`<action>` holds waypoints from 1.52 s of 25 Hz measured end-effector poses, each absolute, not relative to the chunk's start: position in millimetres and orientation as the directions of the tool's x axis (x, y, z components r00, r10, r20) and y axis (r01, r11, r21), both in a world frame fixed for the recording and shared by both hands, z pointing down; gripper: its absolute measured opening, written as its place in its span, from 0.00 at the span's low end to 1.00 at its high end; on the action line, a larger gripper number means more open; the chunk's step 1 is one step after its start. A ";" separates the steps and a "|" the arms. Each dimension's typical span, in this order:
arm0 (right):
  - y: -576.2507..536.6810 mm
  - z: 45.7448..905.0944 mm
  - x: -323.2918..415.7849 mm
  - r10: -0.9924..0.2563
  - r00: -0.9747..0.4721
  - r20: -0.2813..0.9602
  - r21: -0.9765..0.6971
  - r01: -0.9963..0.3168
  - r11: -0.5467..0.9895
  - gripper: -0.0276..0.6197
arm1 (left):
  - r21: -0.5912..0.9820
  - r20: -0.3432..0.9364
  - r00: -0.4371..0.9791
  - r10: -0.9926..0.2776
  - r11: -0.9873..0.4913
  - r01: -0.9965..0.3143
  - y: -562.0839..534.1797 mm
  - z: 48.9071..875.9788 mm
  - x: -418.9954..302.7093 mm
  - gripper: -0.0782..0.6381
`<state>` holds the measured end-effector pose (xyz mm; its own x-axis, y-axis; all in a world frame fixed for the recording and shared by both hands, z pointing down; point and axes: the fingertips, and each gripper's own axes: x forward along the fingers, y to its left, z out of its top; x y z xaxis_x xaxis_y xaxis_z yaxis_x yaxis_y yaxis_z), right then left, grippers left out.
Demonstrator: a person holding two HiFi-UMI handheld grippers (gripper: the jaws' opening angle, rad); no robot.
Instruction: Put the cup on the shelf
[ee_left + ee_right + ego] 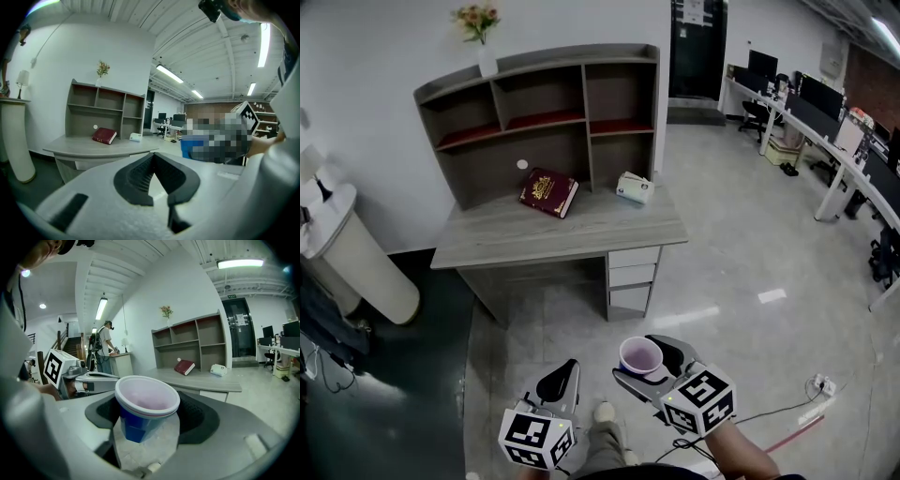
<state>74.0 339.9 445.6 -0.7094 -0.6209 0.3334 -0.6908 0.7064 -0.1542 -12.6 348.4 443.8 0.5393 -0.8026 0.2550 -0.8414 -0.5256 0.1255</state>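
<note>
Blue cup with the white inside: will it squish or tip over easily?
The blue plastic cup looks thin-walled, so it probably squashes if squeezed hard. It seems empty, so likely light. Narrower at its base, it may tip easily.

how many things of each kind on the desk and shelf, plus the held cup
dark red hardcover book: 1
small white box: 1
small white round thing: 1
white vase of flowers: 1
blue plastic cup, white inside: 1
total: 5

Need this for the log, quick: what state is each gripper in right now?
Left gripper: closed, nothing between the jaws.
Right gripper: closed on the cup, which sits upright.
</note>
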 end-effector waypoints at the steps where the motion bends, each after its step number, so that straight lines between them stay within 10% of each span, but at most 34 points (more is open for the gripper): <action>1: 334.2 446.5 69.7 -0.617 -0.712 0.336 -0.156 -0.688 0.709 0.59 | 0.126 0.255 0.541 -0.802 -0.527 -0.841 341.0 443.6 -14.6 0.10; 38: 61.4 421.7 -9.5 -0.590 -0.719 0.367 -0.113 -0.664 0.739 0.59 | 0.158 0.258 0.582 -0.771 -0.560 -0.813 83.3 430.0 -83.9 0.10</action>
<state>-9.5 61.4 421.7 -0.7189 -0.5902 0.3672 -0.6642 0.7390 -0.1126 -83.9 83.3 430.0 0.5817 -0.7714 0.2578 -0.8131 -0.5604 0.1577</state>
